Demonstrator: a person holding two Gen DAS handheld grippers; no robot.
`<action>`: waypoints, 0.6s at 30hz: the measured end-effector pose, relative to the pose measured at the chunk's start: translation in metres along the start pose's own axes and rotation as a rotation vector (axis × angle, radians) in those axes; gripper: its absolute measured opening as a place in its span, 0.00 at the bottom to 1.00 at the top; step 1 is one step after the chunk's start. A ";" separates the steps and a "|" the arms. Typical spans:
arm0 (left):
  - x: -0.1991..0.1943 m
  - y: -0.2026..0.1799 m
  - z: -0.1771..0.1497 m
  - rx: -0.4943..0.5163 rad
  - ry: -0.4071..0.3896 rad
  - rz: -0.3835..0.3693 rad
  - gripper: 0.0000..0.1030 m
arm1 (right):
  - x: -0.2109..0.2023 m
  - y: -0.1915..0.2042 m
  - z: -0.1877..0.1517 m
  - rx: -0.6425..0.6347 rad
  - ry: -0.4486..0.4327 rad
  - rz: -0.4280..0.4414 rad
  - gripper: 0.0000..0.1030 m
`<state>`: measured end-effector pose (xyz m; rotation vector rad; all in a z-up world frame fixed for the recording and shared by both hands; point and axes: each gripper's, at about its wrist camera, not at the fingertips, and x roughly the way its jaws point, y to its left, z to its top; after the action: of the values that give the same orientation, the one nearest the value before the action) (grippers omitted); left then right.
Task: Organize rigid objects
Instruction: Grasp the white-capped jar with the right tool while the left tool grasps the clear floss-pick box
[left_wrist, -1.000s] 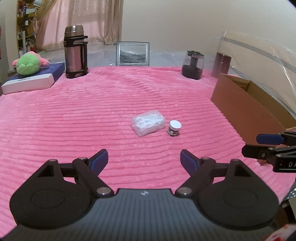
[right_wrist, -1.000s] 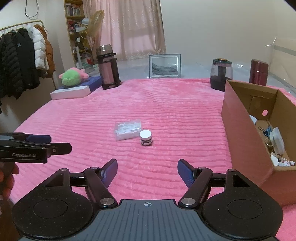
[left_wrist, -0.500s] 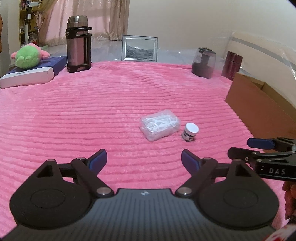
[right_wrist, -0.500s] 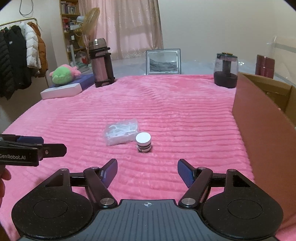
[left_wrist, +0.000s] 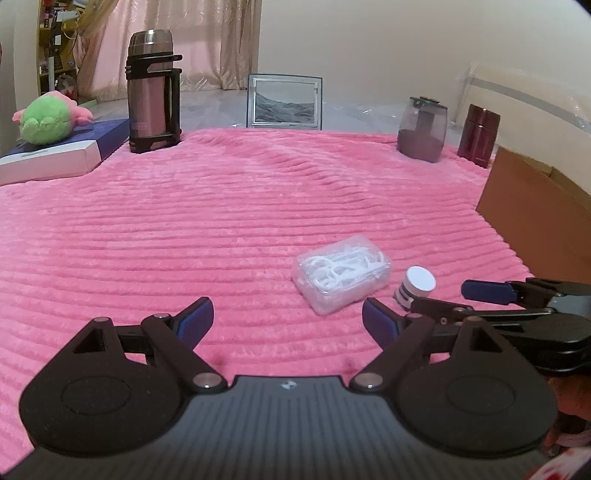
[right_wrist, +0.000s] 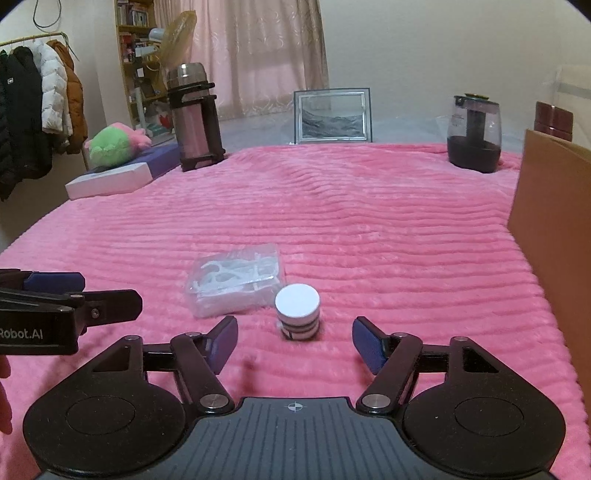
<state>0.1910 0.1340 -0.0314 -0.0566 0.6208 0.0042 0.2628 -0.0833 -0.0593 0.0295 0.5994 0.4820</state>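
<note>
Clear box (left_wrist: 342, 280) holds white picks (lid shut) — both tongs agape, empty.

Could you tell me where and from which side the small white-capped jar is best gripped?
Grip the small white-capped jar across its round side wall, coming in low from the near side. It stands upright, centred ahead of the open right gripper; the clear plastic box sits close behind it on the left.

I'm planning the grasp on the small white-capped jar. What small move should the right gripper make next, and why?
Probably ease the right gripper forward a little. The small jar stands upright on the pink blanket, centred just ahead of the jaws, which have just been closing with nothing between them yet. The clear packet sits close on its left.
</note>
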 end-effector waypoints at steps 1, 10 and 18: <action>0.003 0.001 0.000 0.000 0.003 0.004 0.82 | 0.005 0.001 0.001 -0.002 0.004 -0.002 0.57; 0.023 0.005 -0.001 -0.023 0.051 0.012 0.83 | 0.035 0.004 0.003 -0.021 0.010 -0.033 0.39; 0.029 -0.002 0.001 -0.044 0.068 -0.016 0.83 | 0.031 -0.004 0.005 -0.002 0.007 -0.041 0.27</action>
<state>0.2154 0.1316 -0.0478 -0.1052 0.6881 0.0004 0.2891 -0.0727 -0.0724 0.0133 0.6050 0.4437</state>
